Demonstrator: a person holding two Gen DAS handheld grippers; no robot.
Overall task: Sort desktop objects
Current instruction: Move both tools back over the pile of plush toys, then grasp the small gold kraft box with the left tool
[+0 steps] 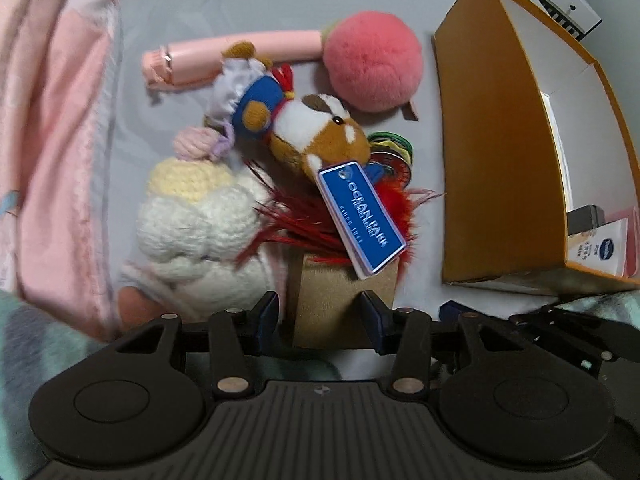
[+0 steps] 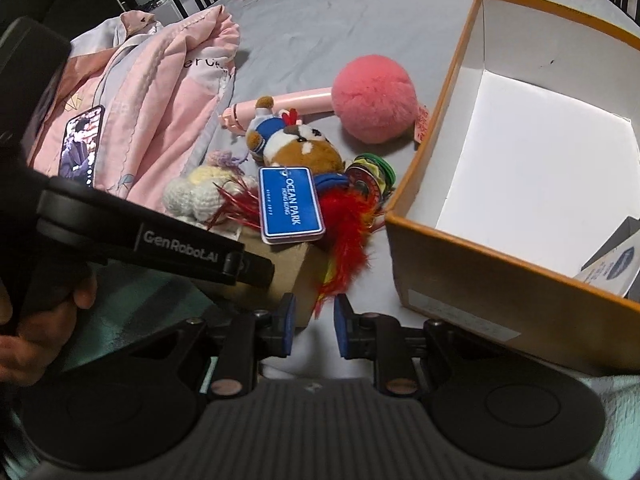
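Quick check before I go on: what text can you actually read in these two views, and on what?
"OCEAN PARK HONG KONG": blue tag on the plush animal.
"GenRobot.AI": left gripper's arm.
Line under it on the tag, pink blanket lettering, carton and orange box labels: too small or blurred to read.

Grey bed sheet [image 2: 340, 12] carries everything. Pink quilt [image 2: 160, 92] bunched at left, phone [image 2: 80, 146] on it. Centre pile: pink pompom [image 2: 374, 98], pink tube [image 2: 288, 102], plush animal [image 2: 298, 146], crochet toy [image 2: 196, 192], tan block [image 2: 280, 272], red feathers [image 2: 344, 220]. Orange box [image 2: 500, 280] at right.
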